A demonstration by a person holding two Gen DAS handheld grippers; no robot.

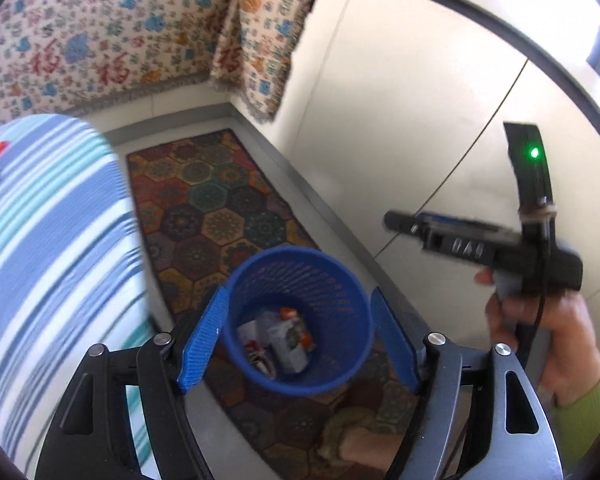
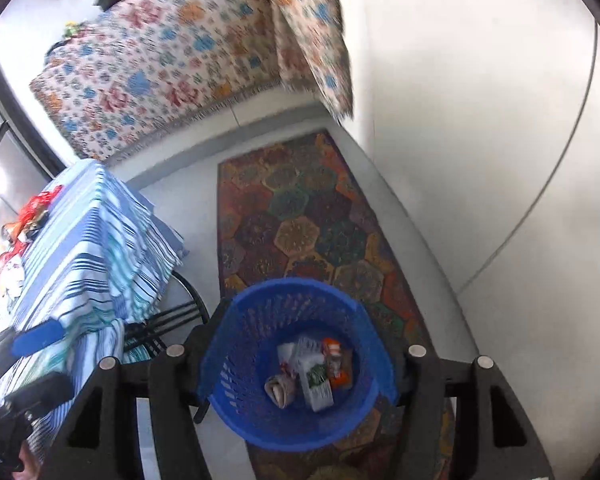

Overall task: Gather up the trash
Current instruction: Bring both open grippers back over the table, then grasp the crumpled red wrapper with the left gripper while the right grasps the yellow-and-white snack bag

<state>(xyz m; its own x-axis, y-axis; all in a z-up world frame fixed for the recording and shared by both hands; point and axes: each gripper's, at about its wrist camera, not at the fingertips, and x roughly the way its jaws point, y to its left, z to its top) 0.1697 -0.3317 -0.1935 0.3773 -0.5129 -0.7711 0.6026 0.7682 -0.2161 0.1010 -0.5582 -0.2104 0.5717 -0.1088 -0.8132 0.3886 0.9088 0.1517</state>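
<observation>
A: Where is the trash right now?

B: In the blue basket (image 1: 300, 320), which stands on the patterned rug (image 1: 220, 208) near one of its short ends, close to the rug's edge along the white wall (image 1: 400, 100). Several crumpled wrappers and small cartons (image 1: 288, 340) lie at its bottom; the right wrist view shows them too, a pale carton, an orange-and-white packet and a rolled scrap (image 2: 312, 376).

A: And the left gripper?

B: The left gripper (image 1: 300, 344) hangs above the basket, its blue fingers (image 1: 202, 340) spread wide, nothing between them. The basket's mouth shows in the gap.

A: The right one?

B: The right gripper (image 2: 300, 364) is also over the basket, looking almost straight down into it. Its fingers are hidden behind the basket rim in its own view, and in the left wrist view the tool (image 1: 480, 240) is seen only from the side, held in a hand (image 1: 540, 336), so I cannot tell whether it is released or clenched.

A: What else is around?

B: A table with a blue striped cloth (image 2: 84, 248) beside the rug's long edge, red and orange items (image 2: 28, 216) on its top, and a floral cover (image 1: 100, 32) beyond the rug's far end.
</observation>
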